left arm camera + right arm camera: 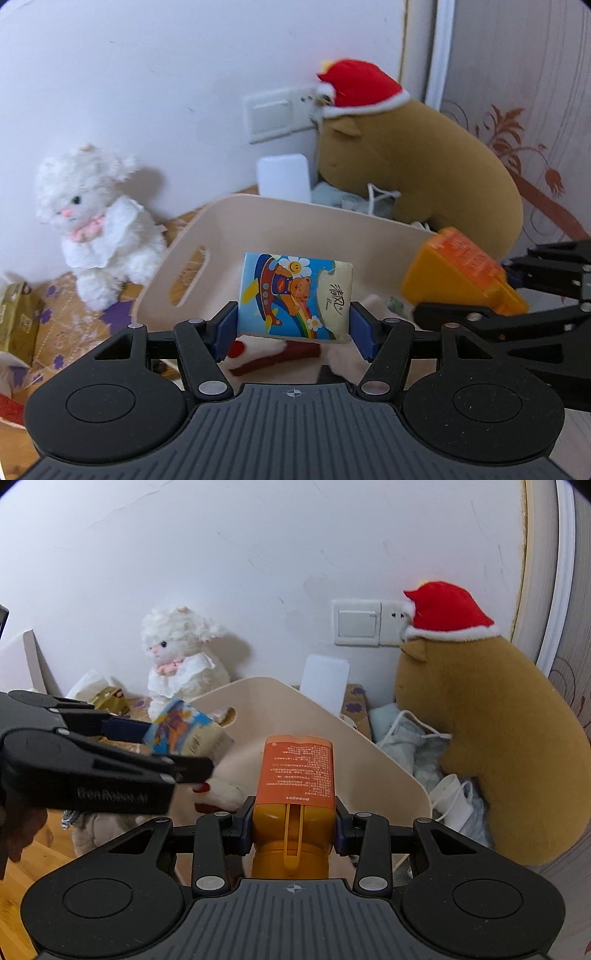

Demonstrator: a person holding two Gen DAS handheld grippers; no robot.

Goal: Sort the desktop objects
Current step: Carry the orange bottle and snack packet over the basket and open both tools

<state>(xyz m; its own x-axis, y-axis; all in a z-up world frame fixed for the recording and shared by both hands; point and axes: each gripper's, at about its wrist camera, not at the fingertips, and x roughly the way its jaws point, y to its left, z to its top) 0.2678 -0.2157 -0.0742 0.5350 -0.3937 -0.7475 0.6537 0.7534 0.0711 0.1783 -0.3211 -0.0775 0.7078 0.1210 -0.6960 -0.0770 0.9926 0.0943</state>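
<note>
The left wrist view looks forward and down along its own fingers, close over a cream plastic bin at frame centre, with the white wall behind. The right wrist view faces the same way from just to the right, so the other gripper juts in at its left edge. Both share the bin, a fluffy white lamb toy and a brown plush in a red hat.

Blue cartoon-bear tissue pack, orange bottle, cream bin, white plush lamb
</note>
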